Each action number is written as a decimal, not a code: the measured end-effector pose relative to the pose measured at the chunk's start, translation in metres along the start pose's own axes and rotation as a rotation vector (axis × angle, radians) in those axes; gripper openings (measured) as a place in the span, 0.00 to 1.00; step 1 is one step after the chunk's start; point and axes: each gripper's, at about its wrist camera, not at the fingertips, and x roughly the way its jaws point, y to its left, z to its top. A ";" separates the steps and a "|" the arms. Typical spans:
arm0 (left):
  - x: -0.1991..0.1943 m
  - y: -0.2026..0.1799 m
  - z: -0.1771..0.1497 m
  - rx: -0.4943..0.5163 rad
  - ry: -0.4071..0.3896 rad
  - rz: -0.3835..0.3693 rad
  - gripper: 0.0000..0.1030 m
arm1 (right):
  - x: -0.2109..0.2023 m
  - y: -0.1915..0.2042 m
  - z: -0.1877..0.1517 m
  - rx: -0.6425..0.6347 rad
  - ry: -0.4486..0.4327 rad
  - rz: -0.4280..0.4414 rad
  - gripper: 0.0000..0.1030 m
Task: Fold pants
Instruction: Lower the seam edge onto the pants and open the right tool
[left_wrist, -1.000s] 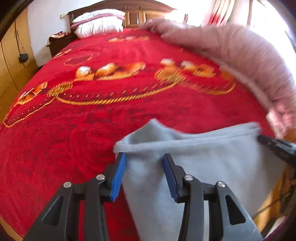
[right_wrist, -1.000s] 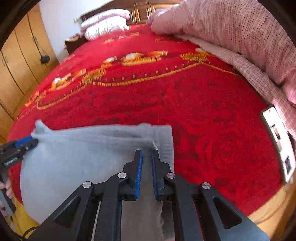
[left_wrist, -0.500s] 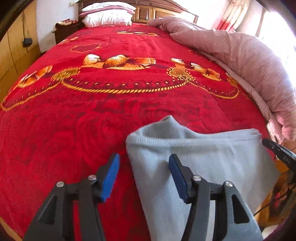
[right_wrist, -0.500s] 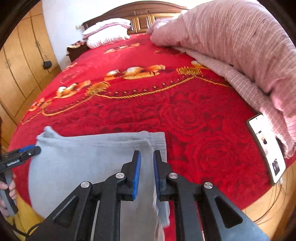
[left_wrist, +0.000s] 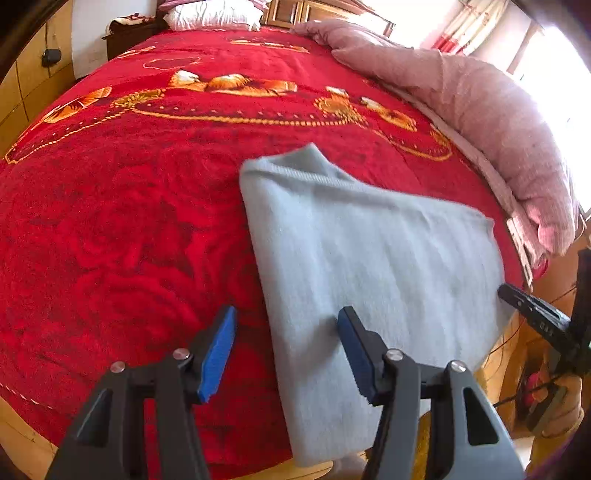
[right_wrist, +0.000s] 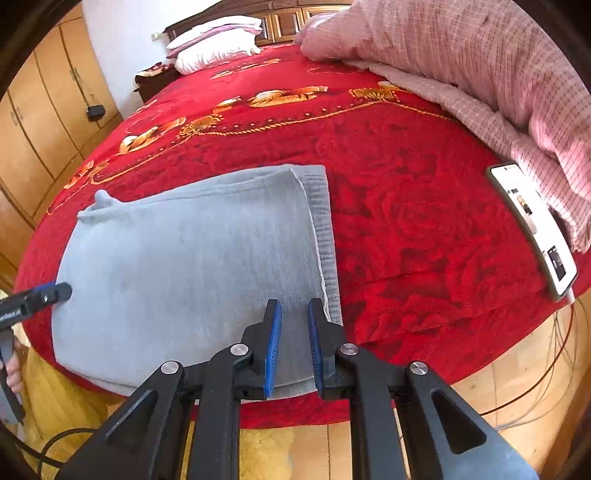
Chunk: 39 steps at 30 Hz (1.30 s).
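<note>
The grey pants (left_wrist: 369, 266) lie folded into a flat rectangle at the near edge of the red bed; they also show in the right wrist view (right_wrist: 192, 273). My left gripper (left_wrist: 284, 332) is open wide above the fold's left edge, holding nothing. My right gripper (right_wrist: 294, 321) hovers above the fold's right end near the ribbed waistband (right_wrist: 325, 236), jaws a narrow gap apart with no cloth between them. The right gripper's tip shows at the right of the left wrist view (left_wrist: 532, 306), and the left gripper's tip at the left of the right wrist view (right_wrist: 44, 295).
The red patterned blanket (right_wrist: 406, 206) covers the bed. A pink quilt (right_wrist: 480, 66) is heaped along the right side. A phone (right_wrist: 532, 225) lies near the bed's right edge. White pillows (right_wrist: 218, 44) sit at the headboard. Wooden wardrobes (right_wrist: 40, 122) stand left; cables lie on the floor.
Both grippers have pulled back and up from the pants. The left gripper opened wider. The right gripper let go of the fold's edge, which now lies flat.
</note>
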 end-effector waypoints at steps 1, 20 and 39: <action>0.001 -0.001 -0.002 0.002 0.003 -0.002 0.61 | 0.001 0.000 -0.001 -0.001 -0.004 -0.003 0.16; 0.014 -0.017 -0.007 0.040 0.012 0.053 0.73 | 0.000 -0.003 -0.013 0.080 -0.108 0.012 0.18; 0.006 -0.023 -0.026 0.029 -0.009 0.013 0.73 | -0.033 0.036 -0.022 0.073 -0.058 -0.014 0.48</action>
